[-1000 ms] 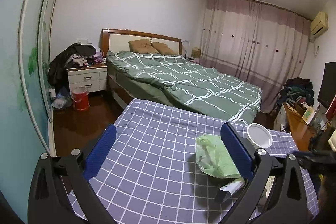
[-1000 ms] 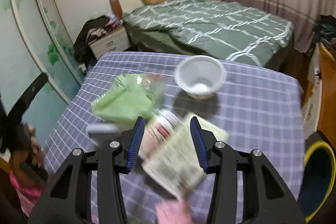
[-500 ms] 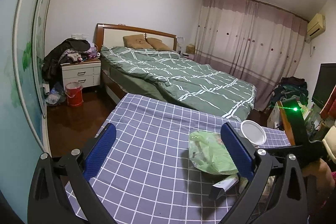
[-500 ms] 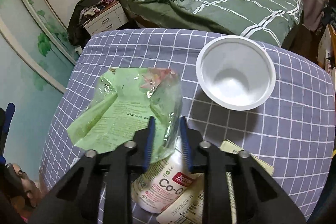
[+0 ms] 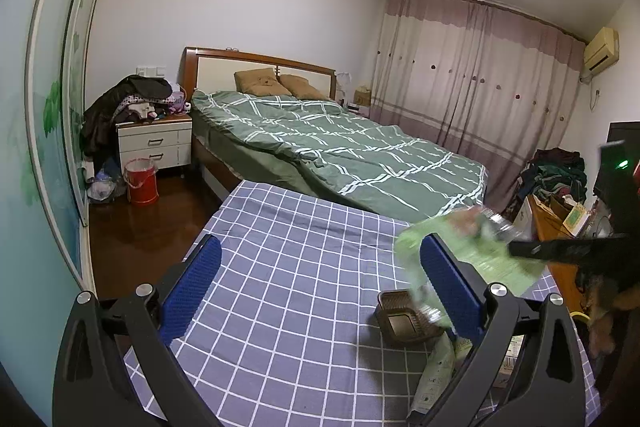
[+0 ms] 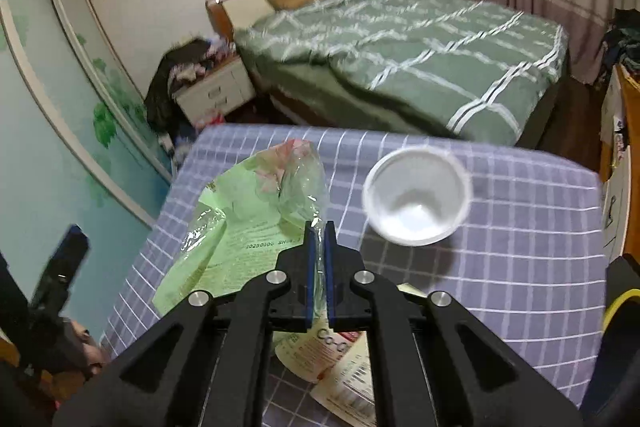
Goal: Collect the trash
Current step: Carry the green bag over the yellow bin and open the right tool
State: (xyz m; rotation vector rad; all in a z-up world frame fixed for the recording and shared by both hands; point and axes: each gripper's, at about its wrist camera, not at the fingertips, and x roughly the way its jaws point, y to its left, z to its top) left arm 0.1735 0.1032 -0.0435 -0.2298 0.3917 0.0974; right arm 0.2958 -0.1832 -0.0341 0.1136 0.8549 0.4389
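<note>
The right gripper (image 6: 319, 231) pinched only a thin edge of the green wrapper (image 6: 236, 227); the slick film might slip free and drop near the table's (image 6: 520, 227) left edge.

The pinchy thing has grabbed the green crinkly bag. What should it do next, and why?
Probably lift the green bag a bit higher, clear of the checked table. The right gripper is shut on the bag's clear edge, but most of it hangs low over the table beside the white bowl, so sliding sideways might drag other trash along.
</note>
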